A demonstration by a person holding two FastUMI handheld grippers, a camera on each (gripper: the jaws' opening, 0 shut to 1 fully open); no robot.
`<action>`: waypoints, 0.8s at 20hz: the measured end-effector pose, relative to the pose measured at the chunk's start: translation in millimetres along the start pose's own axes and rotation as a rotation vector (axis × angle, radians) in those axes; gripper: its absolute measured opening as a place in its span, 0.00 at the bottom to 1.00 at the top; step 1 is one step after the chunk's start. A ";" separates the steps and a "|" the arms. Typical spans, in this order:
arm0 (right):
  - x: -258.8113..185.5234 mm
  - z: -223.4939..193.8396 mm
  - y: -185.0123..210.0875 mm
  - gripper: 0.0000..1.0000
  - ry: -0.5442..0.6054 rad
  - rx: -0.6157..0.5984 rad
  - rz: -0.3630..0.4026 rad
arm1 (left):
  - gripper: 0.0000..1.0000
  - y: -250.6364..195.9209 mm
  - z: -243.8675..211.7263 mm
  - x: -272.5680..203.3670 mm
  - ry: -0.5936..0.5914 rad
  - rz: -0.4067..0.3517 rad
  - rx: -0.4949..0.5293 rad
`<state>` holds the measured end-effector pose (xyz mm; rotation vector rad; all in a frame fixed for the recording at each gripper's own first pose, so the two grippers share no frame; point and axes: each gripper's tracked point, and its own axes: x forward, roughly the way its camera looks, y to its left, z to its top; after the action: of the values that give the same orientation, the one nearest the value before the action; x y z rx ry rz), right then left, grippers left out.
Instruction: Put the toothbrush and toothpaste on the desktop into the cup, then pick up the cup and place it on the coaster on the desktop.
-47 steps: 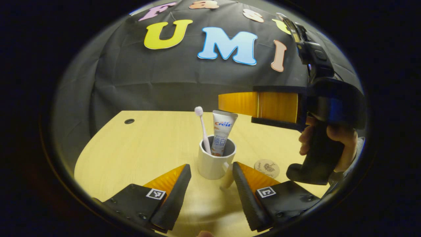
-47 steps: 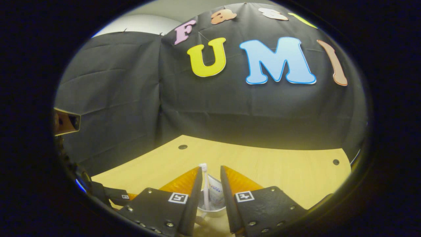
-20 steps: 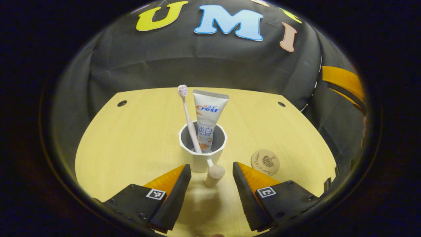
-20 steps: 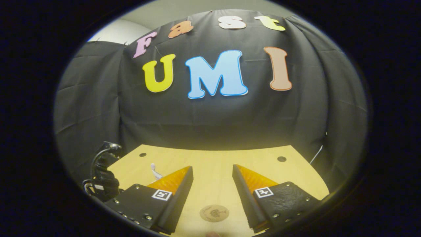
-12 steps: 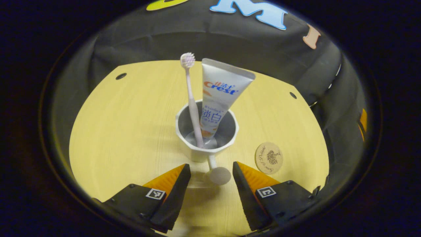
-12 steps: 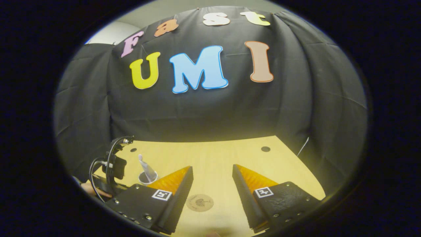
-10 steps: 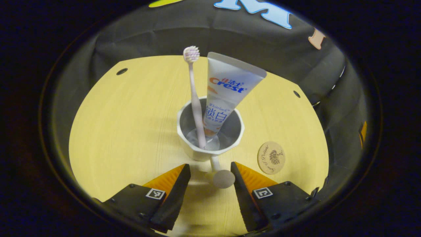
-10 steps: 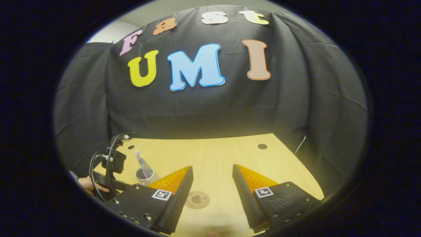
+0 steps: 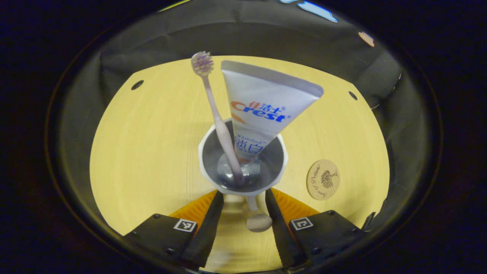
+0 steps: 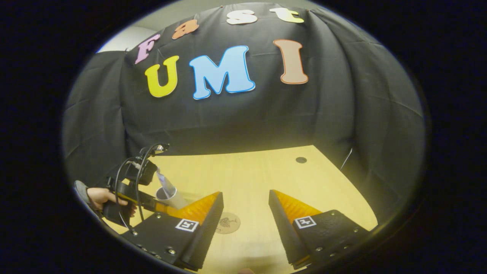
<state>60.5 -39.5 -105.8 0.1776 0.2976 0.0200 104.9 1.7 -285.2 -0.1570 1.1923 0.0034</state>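
The white cup (image 9: pixel 242 167) stands on the yellow wooden desk (image 9: pixel 144 144). Inside it are the pink toothbrush (image 9: pixel 215 114) and the white toothpaste (image 9: pixel 262 110) tube. Both lean up out of the cup, with the brush head at the top and the wide flat end of the tube up high.

In the left gripper view, the left gripper (image 9: pixel 240 217) is right at the near side of the cup. Its two fingers sit on either side of the cup's little handle (image 9: pixel 255 217), which ends in a round knob. The fingers are close to the handle, but I cannot tell if they are pinching it.

The round coaster (image 9: pixel 323 179) lies flat on the desk, a little to the right of the cup and not touching it.

In the right gripper view, the right gripper (image 10: pixel 245 219) hangs over the desk with its fingers wide apart and nothing between them. The coaster (image 10: pixel 227 223) lies just by its left finger. Farther left, a hand (image 10: pixel 102 196) holds the left gripper by the cup (image 10: pixel 170 196).
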 end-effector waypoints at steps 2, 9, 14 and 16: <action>0.6 -2.1 -1.1 0.71 0.002 0.003 -0.002 | 0.72 0.9 1.3 2.6 0.015 0.011 0.004; -1.2 -12.7 -8.8 0.71 0.032 0.040 -0.017 | 0.38 3.3 -3.0 8.7 0.045 0.028 -0.009; -3.6 -15.5 -12.8 0.76 0.047 0.046 -0.027 | 0.35 2.1 -1.7 8.1 0.038 0.028 0.001; -3.3 -15.8 -12.0 0.76 0.051 0.045 -0.025 | 0.35 1.4 -0.3 8.9 0.022 0.027 -0.007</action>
<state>52.7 -48.7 -121.8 0.2184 0.3508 -0.0072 107.8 2.3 -293.6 -0.1476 1.2164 0.0295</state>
